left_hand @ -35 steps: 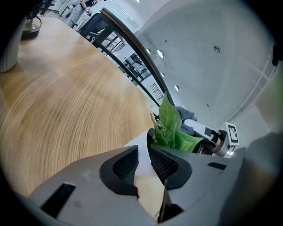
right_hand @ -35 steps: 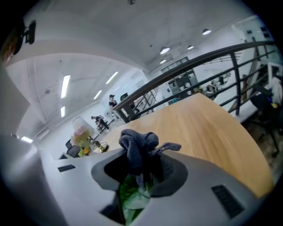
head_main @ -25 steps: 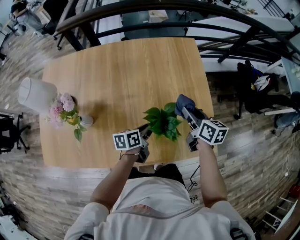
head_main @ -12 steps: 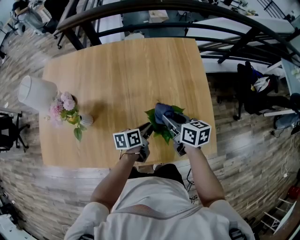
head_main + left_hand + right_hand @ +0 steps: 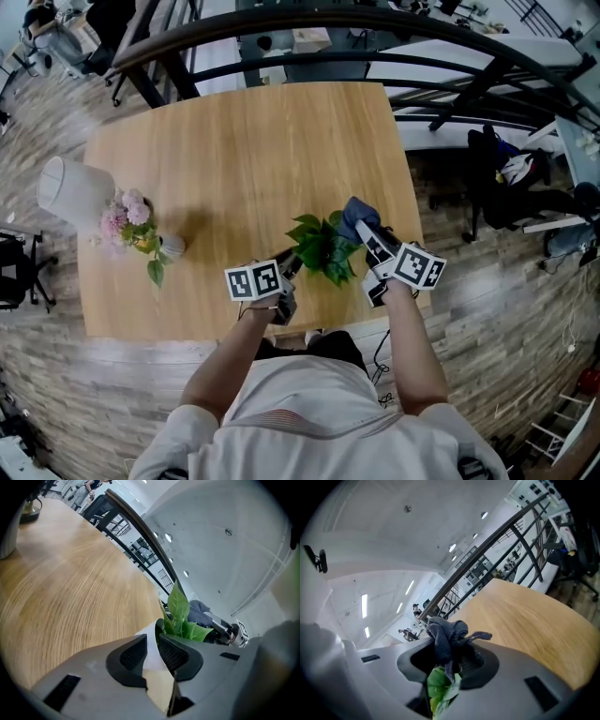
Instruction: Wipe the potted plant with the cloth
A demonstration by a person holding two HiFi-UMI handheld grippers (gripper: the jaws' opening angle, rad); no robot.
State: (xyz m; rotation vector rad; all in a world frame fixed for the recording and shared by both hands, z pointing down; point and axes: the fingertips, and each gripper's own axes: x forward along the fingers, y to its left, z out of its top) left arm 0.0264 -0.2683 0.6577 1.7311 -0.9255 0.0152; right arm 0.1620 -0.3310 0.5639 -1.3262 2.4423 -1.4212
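A small green potted plant (image 5: 323,246) stands near the front edge of the wooden table (image 5: 244,141). My left gripper (image 5: 292,263) sits at its left, shut on the rim of the white pot (image 5: 149,641), with green leaves (image 5: 180,613) rising just beyond the jaws. My right gripper (image 5: 363,228) is at the plant's upper right, shut on a bunched blue-grey cloth (image 5: 353,215). In the right gripper view the cloth (image 5: 446,639) fills the gap of the right gripper (image 5: 447,657), and a leaf (image 5: 440,686) lies under it, touching the cloth.
A small vase of pink flowers (image 5: 131,221) and a white container (image 5: 71,187) stand at the table's left edge. A dark railing (image 5: 309,23) runs behind the table. Chairs and desks (image 5: 506,178) are on the floor to the right.
The right gripper swept the cloth left over the plant's leaves, then back to the plant's upper right. The left gripper and the pot have stayed in place.
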